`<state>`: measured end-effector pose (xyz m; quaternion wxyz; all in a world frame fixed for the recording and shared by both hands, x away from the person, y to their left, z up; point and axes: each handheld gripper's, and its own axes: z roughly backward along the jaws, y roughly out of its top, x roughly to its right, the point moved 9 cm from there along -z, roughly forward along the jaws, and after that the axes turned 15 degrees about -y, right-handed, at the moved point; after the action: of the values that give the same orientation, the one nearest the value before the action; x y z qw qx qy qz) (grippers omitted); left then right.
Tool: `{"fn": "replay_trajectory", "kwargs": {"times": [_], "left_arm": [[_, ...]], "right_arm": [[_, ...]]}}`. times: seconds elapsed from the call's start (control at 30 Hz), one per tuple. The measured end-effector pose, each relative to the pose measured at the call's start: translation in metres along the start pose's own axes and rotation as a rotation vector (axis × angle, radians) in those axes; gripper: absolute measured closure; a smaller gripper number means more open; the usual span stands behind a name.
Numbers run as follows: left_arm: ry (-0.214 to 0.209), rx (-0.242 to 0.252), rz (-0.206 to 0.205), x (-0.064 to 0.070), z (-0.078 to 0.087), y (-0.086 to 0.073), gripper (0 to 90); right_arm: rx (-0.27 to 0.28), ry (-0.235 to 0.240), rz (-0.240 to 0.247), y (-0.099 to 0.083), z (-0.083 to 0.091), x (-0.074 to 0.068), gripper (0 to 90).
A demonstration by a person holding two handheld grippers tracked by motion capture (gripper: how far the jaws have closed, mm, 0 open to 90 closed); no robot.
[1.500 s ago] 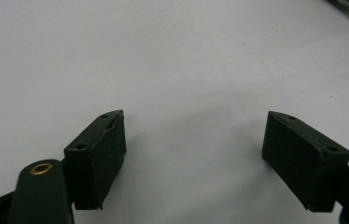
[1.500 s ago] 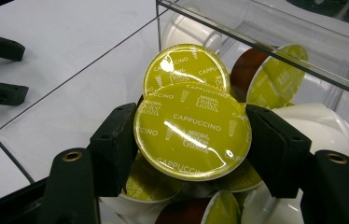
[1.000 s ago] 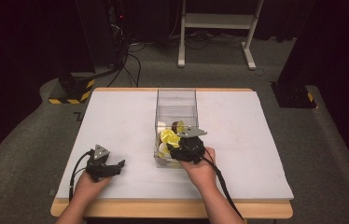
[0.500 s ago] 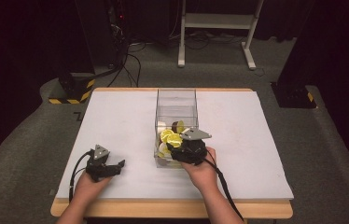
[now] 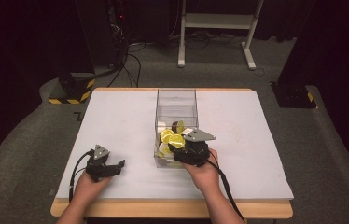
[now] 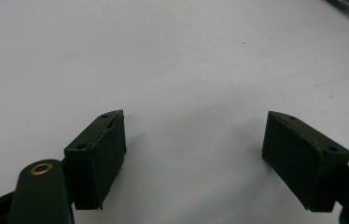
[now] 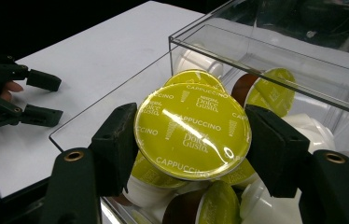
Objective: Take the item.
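High view: across the white table, the clear box is sitting mid-table, coffee capsules heaped at its near end. The right gripper, which was dipping lower into the box a second ago, is now lifting slightly, its jaws clamping a yellow-lidded cappuccino capsule above the pile, suggesting the pick is succeeding. The left gripper is resting on the table, jaws apart, unchanged.

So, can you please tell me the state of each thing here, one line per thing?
Right hand-held gripper: shut on the yellow-green foil-lidded cappuccino capsule.
Left hand-held gripper: open, empty, low over the white table.
Clear plastic box: lidless, upright, its near end holding more capsules.
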<state>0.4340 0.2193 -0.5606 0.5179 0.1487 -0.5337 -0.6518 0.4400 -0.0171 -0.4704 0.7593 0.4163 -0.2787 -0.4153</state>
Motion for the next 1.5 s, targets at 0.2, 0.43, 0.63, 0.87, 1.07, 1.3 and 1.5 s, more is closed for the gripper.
{"fn": "replay_trajectory", "kwargs": {"times": [0.2, 0.43, 0.63, 0.87, 1.07, 1.3, 1.5], "left_arm": [[0.0, -0.001, 0.0, 0.0, 0.0, 0.0, 21.8], [0.001, -0.001, 0.0, 0.0, 0.0, 0.0, 21.8], [0.001, -0.001, 0.0, 0.0, 0.0, 0.0, 21.8], [0.0, 0.003, 0.002, 0.0, 0.0, 0.0, 21.8], [0.0, 0.003, 0.003, 0.0, 0.0, 0.0, 21.8], [0.0, 0.002, 0.003, 0.0, 0.0, 0.0, 21.8], [0.0, 0.003, 0.004, 0.0, 0.0, 0.0, 21.8]], "right_arm": [[0.005, -0.005, -0.004, 0.0, 0.0, 0.003, 37.8], [0.012, -0.006, -0.013, 0.0, 0.003, 0.007, 37.8], [0.014, -0.019, -0.024, -0.001, 0.005, 0.012, 37.8], [0.028, -0.02, -0.032, 0.002, 0.01, 0.016, 37.8], [0.045, -0.032, -0.04, 0.006, 0.016, 0.022, 37.8], [0.065, -0.051, -0.057, 0.01, 0.026, 0.035, 37.9], [0.072, -0.067, -0.07, 0.011, 0.031, 0.045, 37.9]]}}
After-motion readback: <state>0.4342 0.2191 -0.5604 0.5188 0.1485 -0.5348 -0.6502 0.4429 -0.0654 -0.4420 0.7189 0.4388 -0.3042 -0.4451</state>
